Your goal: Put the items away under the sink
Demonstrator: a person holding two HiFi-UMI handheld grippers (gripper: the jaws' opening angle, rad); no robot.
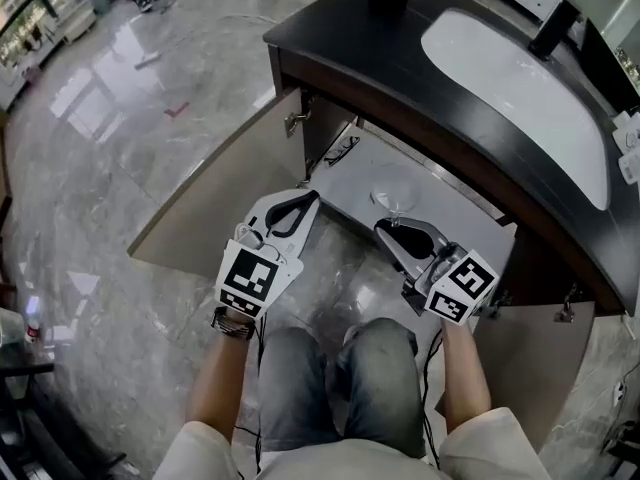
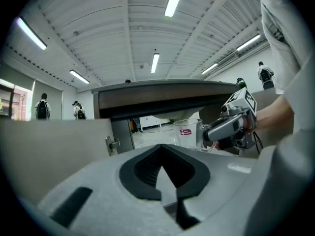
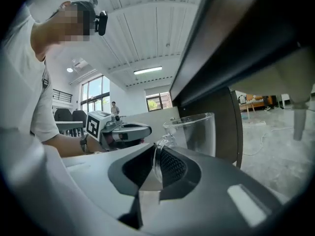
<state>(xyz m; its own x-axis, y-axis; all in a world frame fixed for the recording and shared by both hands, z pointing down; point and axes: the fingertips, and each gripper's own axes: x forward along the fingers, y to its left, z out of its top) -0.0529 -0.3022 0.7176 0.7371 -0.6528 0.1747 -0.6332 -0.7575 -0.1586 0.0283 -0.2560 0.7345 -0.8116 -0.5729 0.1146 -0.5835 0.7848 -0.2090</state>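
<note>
Right gripper (image 1: 383, 228): my jaws are clenched on the handle of the glass mug (image 1: 394, 198). In the right gripper view the handle sits pinched between the pads and the clear mug (image 3: 195, 134) stands upright just past the tips.

Mug location: at the open front of the cabinet under the sink (image 1: 530, 93), over the grey cabinet floor (image 1: 365, 163), below the black countertop (image 1: 400, 63). I cannot tell whether its base touches the floor.

Left gripper (image 1: 312, 198): jaws together at the tips, nothing between them. It hangs beside the right one, near the open left door (image 1: 215, 203).

The right door (image 1: 530, 363) is also open.
</note>
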